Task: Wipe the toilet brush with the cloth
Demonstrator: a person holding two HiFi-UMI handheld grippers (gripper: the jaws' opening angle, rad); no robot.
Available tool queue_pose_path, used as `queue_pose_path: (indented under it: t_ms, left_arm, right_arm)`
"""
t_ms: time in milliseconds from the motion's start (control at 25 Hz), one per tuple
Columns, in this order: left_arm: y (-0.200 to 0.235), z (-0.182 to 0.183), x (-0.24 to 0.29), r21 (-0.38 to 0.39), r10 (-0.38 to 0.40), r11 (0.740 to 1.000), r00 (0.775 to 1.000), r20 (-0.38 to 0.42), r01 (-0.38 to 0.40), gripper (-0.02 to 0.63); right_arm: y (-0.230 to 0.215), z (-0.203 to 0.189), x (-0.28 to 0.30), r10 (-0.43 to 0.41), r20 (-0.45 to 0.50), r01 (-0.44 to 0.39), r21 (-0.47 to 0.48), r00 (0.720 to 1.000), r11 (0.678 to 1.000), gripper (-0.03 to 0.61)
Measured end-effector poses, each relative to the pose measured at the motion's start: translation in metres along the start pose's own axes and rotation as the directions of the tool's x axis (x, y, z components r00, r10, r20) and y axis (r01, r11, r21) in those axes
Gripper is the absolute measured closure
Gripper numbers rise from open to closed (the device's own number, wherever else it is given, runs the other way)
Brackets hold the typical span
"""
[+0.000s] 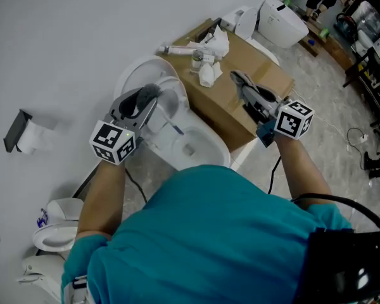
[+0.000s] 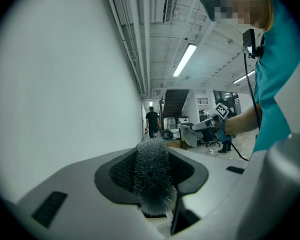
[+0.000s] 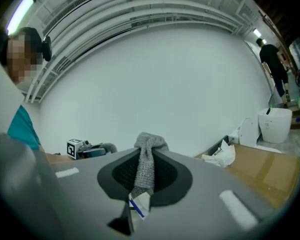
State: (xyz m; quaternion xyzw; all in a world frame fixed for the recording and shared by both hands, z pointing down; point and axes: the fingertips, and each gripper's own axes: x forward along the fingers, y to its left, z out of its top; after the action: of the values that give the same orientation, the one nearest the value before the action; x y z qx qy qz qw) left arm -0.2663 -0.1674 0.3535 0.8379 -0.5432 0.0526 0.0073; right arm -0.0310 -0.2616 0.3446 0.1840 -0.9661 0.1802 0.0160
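We had the left gripper (image 1: 150,100) clamped on the toilet brush (image 2: 151,174), its bristles poking up between the jaws. Our right gripper (image 1: 239,81) pinched the cloth (image 3: 145,164), well apart to the right.

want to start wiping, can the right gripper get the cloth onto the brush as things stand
Probably yes. The right gripper grips the cloth, the left gripper holds the brush up, and only open space over the toilet seems to lie between them.

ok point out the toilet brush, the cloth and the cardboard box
toilet brush (image 2: 151,176): left gripper view, bristle head
cloth (image 3: 145,164): right gripper view, grey knit middle
cardboard box (image 1: 225,105): head view, bare top face
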Motion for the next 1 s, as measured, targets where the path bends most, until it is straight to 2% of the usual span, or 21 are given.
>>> queue_pose_path:
  t_ms: [320, 600, 1000]
  left_arm:
    - [-0.015, -0.007, 0.004, 0.060, -0.018, 0.998, 0.998, -0.053, 0.021, 0.456]
    - [-0.022, -0.007, 0.006, 0.066, -0.020, 0.998, 0.998, -0.053, 0.024, 0.456]
    - [-0.023, -0.005, 0.008, 0.075, -0.029, 0.997, 0.999, -0.046, 0.032, 0.456]
  right_arm:
    - [-0.005, -0.037, 0.006, -0.022, -0.050, 0.024, 0.044, 0.998, 0.999, 0.557]
    - [-0.010, -0.036, 0.004, -0.054, -0.057, 0.055, 0.013, 0.997, 0.998, 0.558]
    - [-0.008, -0.036, 0.003, -0.058, -0.063, 0.057, -0.013, 0.996, 0.998, 0.558]
